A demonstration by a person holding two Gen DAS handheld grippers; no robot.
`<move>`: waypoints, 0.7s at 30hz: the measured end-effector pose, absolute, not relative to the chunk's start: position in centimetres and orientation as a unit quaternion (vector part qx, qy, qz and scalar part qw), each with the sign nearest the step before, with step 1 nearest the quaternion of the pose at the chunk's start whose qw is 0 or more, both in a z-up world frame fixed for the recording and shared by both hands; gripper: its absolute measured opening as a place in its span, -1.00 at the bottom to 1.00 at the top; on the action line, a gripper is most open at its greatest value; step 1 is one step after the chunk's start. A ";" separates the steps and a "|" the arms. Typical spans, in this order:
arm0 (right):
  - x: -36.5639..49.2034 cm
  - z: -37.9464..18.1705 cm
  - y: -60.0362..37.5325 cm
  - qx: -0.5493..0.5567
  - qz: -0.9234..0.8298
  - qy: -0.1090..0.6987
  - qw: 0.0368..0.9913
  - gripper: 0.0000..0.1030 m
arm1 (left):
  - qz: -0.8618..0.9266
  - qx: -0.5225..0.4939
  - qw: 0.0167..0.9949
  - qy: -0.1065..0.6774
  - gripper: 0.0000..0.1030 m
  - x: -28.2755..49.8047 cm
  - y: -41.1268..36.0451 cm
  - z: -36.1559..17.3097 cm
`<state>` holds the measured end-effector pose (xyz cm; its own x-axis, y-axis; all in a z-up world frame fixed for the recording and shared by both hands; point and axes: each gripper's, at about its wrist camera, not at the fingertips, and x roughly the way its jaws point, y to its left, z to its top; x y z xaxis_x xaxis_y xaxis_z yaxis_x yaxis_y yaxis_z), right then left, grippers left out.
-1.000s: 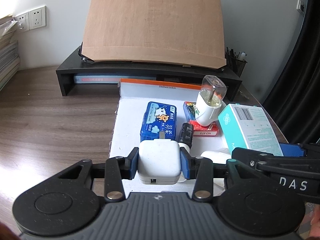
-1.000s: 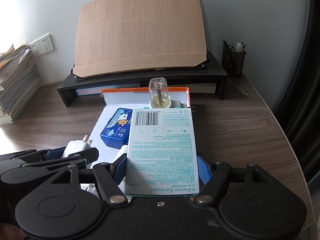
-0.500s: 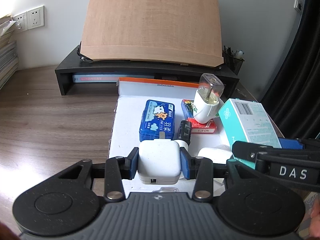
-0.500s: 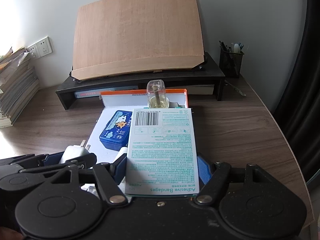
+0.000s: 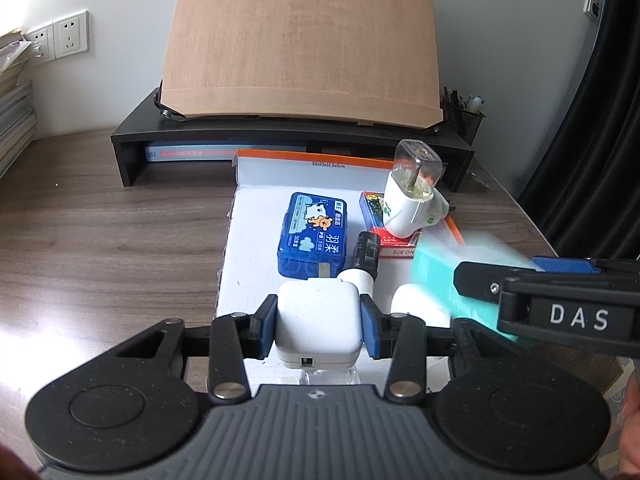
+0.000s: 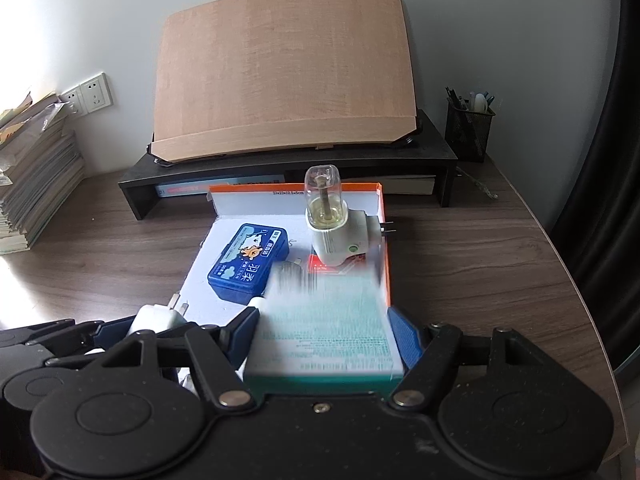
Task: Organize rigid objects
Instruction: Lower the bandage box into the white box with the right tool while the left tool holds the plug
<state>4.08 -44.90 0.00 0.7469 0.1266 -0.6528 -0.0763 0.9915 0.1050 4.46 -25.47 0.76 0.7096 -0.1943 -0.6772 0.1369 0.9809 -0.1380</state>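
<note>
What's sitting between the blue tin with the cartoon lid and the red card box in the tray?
In the left wrist view, a black ribbed cylinder on a white stem lies between the blue rectangular tin and the red flat card box.

Both wrist views look steeply down, close, sharing the white box (image 5: 256, 264).

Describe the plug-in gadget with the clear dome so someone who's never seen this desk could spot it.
Find the shallow white box with an orange rim in front of the black monitor stand. In its far right corner stands the white plug-in gadget, on a red pack; only it has a clear dome holding yellowish liquid.
</note>
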 end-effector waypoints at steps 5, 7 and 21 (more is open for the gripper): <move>4.3 0.0 -44.6 0.034 0.058 0.353 0.933 0.63 | -0.089 -0.039 0.923 0.372 -0.17 4.5 -25.5 0.7; 4.3 0.0 -44.6 0.033 0.062 0.352 0.933 0.63 | -0.088 -0.039 0.924 0.371 -0.17 4.4 -25.4 0.7; 3.9 1.9 -44.9 0.040 0.069 0.317 0.945 0.63 | -0.091 -0.044 0.929 0.355 -0.17 4.6 -25.6 1.7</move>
<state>3.86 -44.89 1.86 0.7895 0.1560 -0.5935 -0.1055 0.9872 0.1192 4.58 -25.60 1.69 0.7307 -0.2012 -0.6524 0.1380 0.9794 -0.1475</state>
